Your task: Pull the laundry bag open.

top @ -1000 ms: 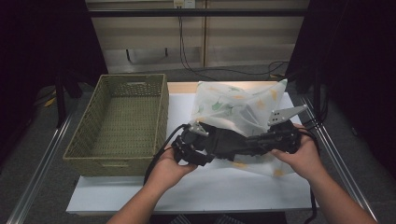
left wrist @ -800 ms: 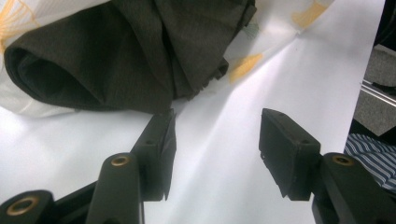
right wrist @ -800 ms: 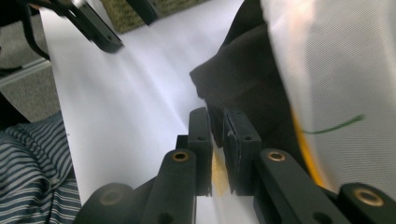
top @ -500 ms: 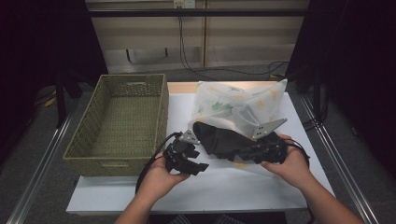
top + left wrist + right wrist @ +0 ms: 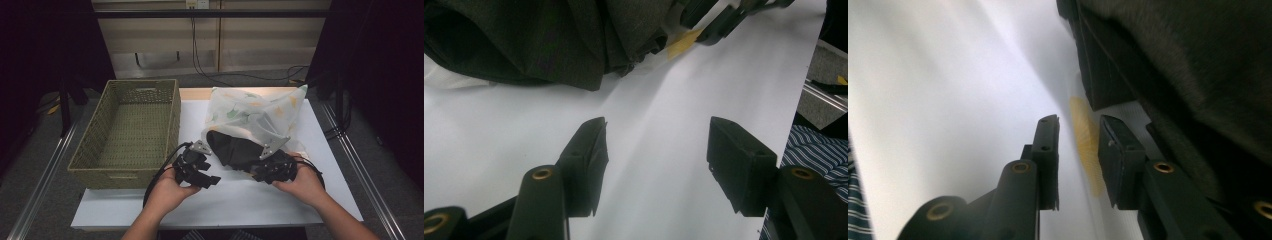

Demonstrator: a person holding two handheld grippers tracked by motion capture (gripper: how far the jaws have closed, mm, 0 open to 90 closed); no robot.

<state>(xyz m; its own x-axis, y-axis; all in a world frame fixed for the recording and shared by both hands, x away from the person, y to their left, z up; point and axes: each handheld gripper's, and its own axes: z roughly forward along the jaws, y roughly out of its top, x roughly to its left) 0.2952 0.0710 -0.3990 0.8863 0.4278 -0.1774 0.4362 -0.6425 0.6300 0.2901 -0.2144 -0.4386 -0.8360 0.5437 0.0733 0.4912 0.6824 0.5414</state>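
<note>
White tabletop [image 5: 320, 200] under both grippers, bare between the spread jaws in the left gripper view.

Woven green basket [image 5: 131, 131] just beside the left gripper [image 5: 199, 170], on its outer side, away from the right gripper; open top, standing on the table's left part.

Translucent white bag [image 5: 252, 112] with green and orange leaf print, lying beyond both grippers toward the far edge of the table, mouth turned to the near side.

Dark folded garment [image 5: 235, 150] half inside that mouth, between the two grippers and slightly beyond them; touching or just beside the right gripper [image 5: 272, 170], apart from the left one. Seen again in the left gripper view as a dark bundle [image 5: 549, 40] ahead and left of the jaws, and in the right gripper view as a dark mass [image 5: 1198, 75] close above and right of the jaws.

Left gripper held low over the table, jaws wide apart, nothing between them.

Right gripper jaws parted by a narrow gap and just been opening, nothing clamped; a strip of the bag's orange print [image 5: 1087, 145] behind the gap.
</note>
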